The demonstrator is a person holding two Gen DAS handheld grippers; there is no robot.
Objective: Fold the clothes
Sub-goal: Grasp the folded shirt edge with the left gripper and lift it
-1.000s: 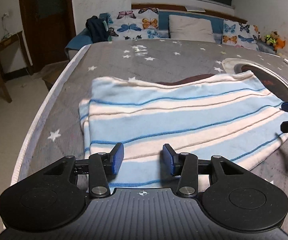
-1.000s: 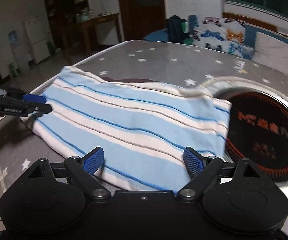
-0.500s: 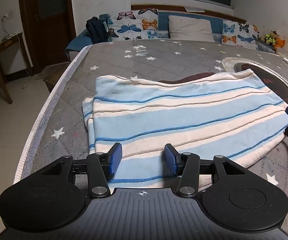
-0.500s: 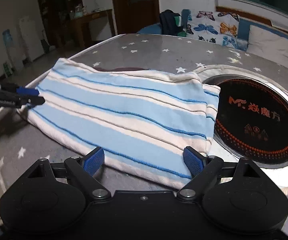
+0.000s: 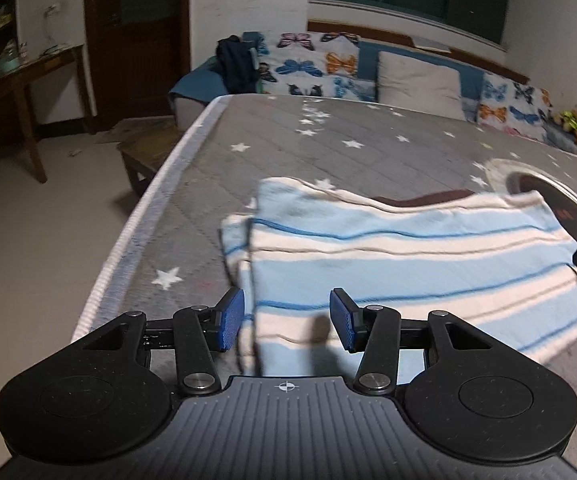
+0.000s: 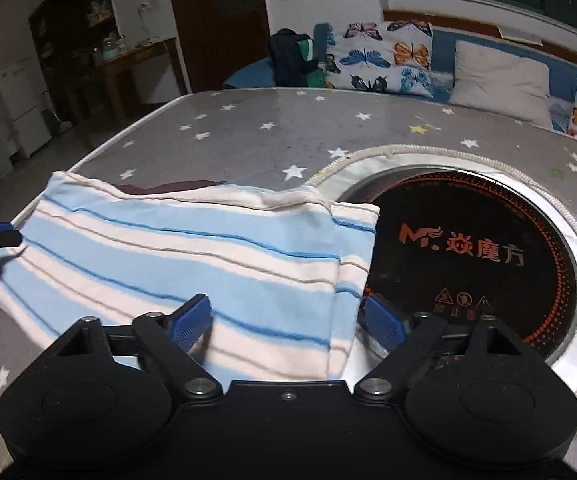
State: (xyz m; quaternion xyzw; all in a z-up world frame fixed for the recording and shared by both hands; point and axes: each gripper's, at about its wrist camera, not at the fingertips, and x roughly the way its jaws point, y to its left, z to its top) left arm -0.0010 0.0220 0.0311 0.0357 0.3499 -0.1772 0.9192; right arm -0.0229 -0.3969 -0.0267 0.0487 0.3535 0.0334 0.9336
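Note:
A folded garment with light blue and cream stripes (image 5: 408, 264) lies on the grey star-patterned table; it also shows in the right wrist view (image 6: 192, 256). My left gripper (image 5: 286, 320) is open, its blue pads on either side of the garment's near left corner. My right gripper (image 6: 286, 322) is open wide over the garment's near right edge. Each gripper's tip shows at the edge of the other's view. A dark maroon cloth (image 6: 160, 189) peeks out from under the garment's far edge.
A round black induction hob (image 6: 476, 256) with a silver rim is set in the table right of the garment. The table's white-trimmed left edge (image 5: 128, 240) drops to the floor. A sofa with butterfly cushions (image 5: 316, 64) stands behind the table.
Both grippers have moved toward the garment's near corners. The left view has swung left, and the right gripper now sits over the right edge by the hob. Both stay open.

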